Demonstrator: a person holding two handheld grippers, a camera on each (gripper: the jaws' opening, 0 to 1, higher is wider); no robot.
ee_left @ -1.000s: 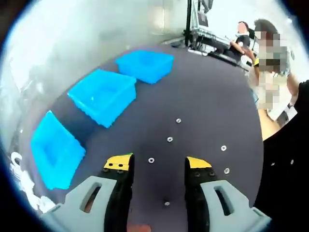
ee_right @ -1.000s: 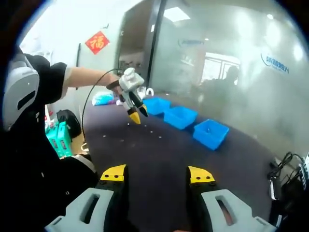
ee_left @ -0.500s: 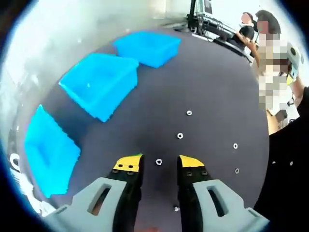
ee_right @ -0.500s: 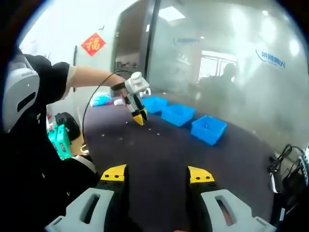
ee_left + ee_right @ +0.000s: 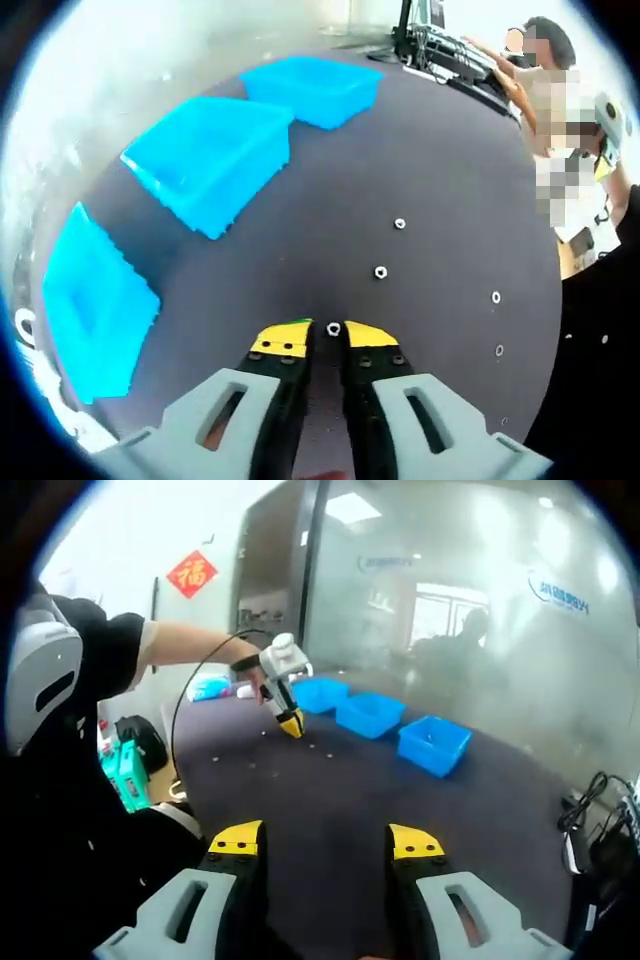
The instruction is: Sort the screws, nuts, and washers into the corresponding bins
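In the left gripper view my left gripper (image 5: 329,332) points down at the dark table (image 5: 440,170). Its jaws are drawn close with a narrow gap left, and a small silver nut (image 5: 333,328) lies on the table right between the tips. More small nuts or washers lie beyond it (image 5: 380,272) (image 5: 400,224) and off to the right (image 5: 496,297). Three blue bins (image 5: 95,300) (image 5: 210,155) (image 5: 315,88) stand in a row on the left. In the right gripper view my right gripper (image 5: 326,840) hangs open with nothing in it, far from the left gripper (image 5: 292,723) and the bins (image 5: 370,713).
A person (image 5: 590,190) stands at the table's right edge in the left gripper view. Equipment and cables (image 5: 440,50) sit at the far end. In the right gripper view a glass wall (image 5: 480,610) runs behind the bins, and green boxes (image 5: 125,770) stand on the floor to the left.
My left gripper has come down over the nut and its jaws have drawn from wide apart to nearly together around it. The right gripper has stayed open and almost still.
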